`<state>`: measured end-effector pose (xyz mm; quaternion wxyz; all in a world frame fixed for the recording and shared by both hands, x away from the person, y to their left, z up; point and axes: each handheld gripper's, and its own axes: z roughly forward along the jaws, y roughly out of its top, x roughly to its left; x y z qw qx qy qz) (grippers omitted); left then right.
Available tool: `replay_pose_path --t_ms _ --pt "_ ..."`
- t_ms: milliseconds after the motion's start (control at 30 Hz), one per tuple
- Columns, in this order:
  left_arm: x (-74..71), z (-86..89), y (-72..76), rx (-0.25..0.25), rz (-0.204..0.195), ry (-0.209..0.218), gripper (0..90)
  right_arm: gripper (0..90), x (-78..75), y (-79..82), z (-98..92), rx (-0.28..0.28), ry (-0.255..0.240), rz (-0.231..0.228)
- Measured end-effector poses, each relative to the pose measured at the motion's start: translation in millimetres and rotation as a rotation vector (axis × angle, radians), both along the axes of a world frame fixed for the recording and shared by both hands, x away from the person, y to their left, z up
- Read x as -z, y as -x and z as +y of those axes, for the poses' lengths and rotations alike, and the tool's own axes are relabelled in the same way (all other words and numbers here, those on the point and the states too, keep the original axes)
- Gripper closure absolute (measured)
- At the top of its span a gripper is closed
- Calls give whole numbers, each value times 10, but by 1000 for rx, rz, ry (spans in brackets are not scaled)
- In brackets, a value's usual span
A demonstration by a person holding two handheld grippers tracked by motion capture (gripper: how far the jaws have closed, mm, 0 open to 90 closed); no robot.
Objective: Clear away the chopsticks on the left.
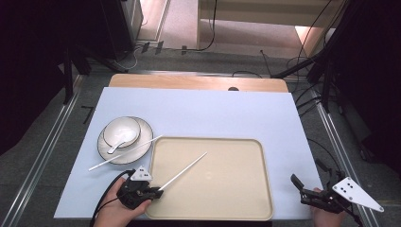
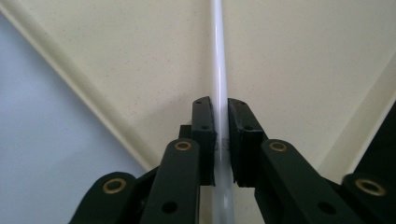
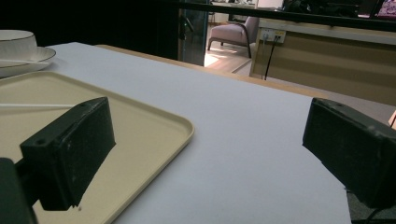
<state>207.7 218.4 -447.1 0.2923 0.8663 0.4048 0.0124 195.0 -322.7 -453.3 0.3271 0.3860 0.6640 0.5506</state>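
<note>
At tray's [image 1: 265, 189] seven o'clock, left gripper [image 1: 152, 191] fingers clamped chopstick [image 1: 184, 171] to place it; right gripper [image 1: 307, 191] fingers gaped empty.

The high view looks forward and down from above the near edge of the table [image 1: 198, 111], far enough back to take in all of it. The left gripper view sits very close, looking steeply down along its own jaws at the tray [image 2: 303, 60] and a white chopstick [image 2: 218, 70]. The right gripper view sits low by the near right corner, looking level across the table toward the room; all three views share the tray [image 1: 236, 198].
</note>
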Motion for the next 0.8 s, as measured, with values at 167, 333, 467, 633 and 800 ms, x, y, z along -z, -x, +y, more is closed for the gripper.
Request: replay_pose_path --t_ms 167,333,467,633,800 --pt "-1 -9 4 8 -4 -1 801 25 2 -6 3 0 2 -5" --pt "-3 -21 -4 4 -23 2 750 24 1 -3 1 0 0 -1" --pt "-42 -26 -55 -10 -28 66 799 25 4 -6 -9 2 -1 -2" --pt "-76 -130 -183 -11 -17 142 900 25 5 -10 -2 2 -2 2" --pt "-12 -379 -333 45 -18 110 900 25 8 -10 3 -1 -2 3"
